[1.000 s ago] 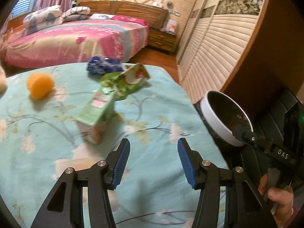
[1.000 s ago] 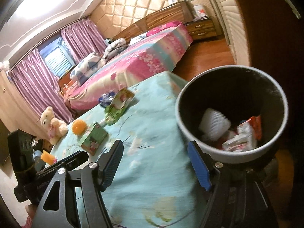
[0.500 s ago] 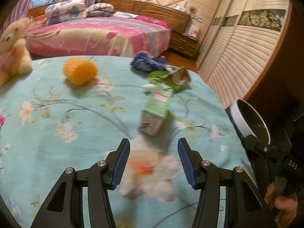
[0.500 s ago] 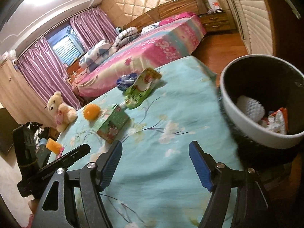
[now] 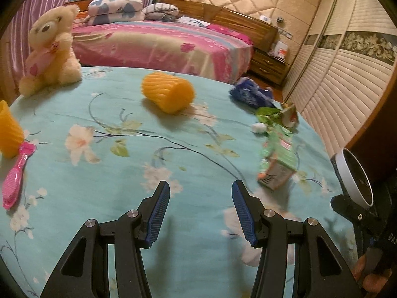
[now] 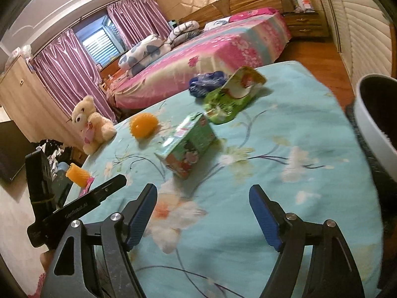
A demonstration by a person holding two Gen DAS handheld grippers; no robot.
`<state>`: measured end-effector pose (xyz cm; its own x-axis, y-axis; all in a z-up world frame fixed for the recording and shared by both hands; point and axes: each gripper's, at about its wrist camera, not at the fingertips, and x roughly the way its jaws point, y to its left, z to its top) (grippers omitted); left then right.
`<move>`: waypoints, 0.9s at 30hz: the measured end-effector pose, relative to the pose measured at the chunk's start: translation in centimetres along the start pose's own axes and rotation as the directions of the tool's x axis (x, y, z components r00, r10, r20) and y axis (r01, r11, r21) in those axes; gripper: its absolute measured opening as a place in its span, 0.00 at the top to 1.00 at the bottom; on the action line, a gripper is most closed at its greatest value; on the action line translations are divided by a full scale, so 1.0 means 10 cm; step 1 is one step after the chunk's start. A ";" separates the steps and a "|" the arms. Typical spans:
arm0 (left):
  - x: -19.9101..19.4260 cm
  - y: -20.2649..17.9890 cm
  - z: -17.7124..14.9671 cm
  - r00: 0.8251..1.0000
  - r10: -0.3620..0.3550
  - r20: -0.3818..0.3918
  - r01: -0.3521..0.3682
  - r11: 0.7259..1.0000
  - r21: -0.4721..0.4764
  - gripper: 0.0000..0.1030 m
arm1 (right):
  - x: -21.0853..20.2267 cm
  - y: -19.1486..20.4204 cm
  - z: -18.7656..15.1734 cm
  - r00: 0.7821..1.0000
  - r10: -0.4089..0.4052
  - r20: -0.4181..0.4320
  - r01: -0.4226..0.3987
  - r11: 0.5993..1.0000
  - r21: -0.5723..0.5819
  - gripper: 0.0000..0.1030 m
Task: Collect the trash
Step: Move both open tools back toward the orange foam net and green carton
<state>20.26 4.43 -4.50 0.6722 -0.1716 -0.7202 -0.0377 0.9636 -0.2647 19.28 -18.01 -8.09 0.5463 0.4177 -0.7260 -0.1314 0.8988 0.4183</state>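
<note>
A green carton (image 5: pixel 278 160) (image 6: pixel 189 144) lies on the floral blue table (image 5: pixel 104 173). Beyond it lie a green wrapper (image 5: pixel 278 115) (image 6: pixel 233 94) and a crumpled blue bag (image 5: pixel 250 94) (image 6: pixel 207 83). A white-rimmed black bin (image 5: pixel 354 178) (image 6: pixel 372 124) stands off the table's right edge. My left gripper (image 5: pixel 201 213) is open and empty, with the carton ahead to its right. My right gripper (image 6: pixel 203 216) is open and empty, with the carton ahead of it.
An orange ribbed cup (image 5: pixel 168 94) (image 6: pixel 144 124) lies on its side mid-table. A second orange cup (image 5: pixel 8 131) and a pink brush (image 5: pixel 17 173) sit at the left edge. A teddy bear (image 5: pixel 49 49) (image 6: pixel 90 121) sits at the far left. A bed stands behind.
Both grippers have swung left: the carton and bin slid to the right in both views. The teddy bear, second cup and brush came into the left view. Both stay open.
</note>
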 end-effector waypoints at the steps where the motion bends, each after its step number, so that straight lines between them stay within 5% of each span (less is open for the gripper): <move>1: 0.01 0.04 0.01 1.000 0.002 0.000 -0.002 1.000 -0.001 0.50 | 0.04 0.04 0.00 1.000 0.001 -0.004 -0.001 1.000 -0.003 0.24; 27: 0.78 0.43 0.80 0.999 0.043 0.018 -0.043 0.999 -0.002 0.43 | 0.68 0.46 0.18 0.997 -0.071 0.007 0.071 0.997 -0.009 0.23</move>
<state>31.23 8.92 -6.10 0.6831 -0.1265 -0.7193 -0.0679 0.9696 -0.2349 23.90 -11.24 -10.12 0.5601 0.3524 -0.7498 -0.0999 0.9272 0.3611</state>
